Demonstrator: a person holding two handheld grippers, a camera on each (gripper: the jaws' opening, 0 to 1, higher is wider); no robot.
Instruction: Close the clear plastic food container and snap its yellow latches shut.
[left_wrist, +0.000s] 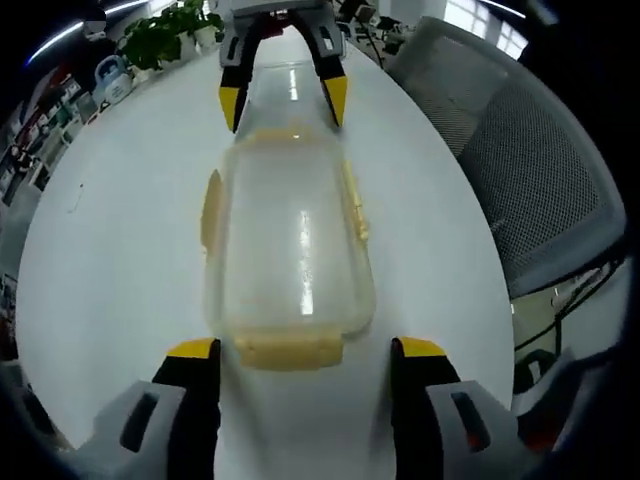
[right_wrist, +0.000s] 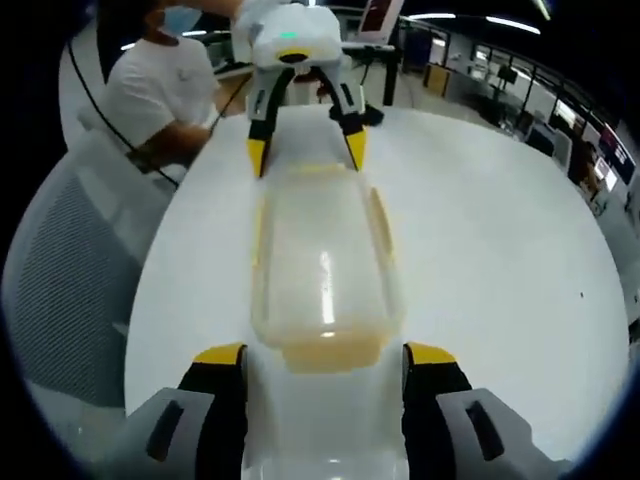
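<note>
A clear plastic food container (left_wrist: 295, 240) lies lengthwise on the white table (left_wrist: 100, 260) with its lid on top. Pale yellow latches show at its near end (left_wrist: 290, 350) and along both long sides (left_wrist: 212, 210). My left gripper (left_wrist: 307, 348) is open, its yellow-tipped jaws on either side of the near end latch. My right gripper (left_wrist: 284, 102) is open at the far end, facing me. In the right gripper view the same container (right_wrist: 320, 270) lies between my right gripper (right_wrist: 325, 353) and the left gripper (right_wrist: 305, 152), both open. I cannot tell whether the latches are snapped down.
A grey mesh chair (left_wrist: 540, 170) stands beside the table, seen again at the left of the right gripper view (right_wrist: 60, 270). Potted plants (left_wrist: 165, 35) stand at the table's far end. A person in a white shirt (right_wrist: 160, 90) sits behind the left gripper.
</note>
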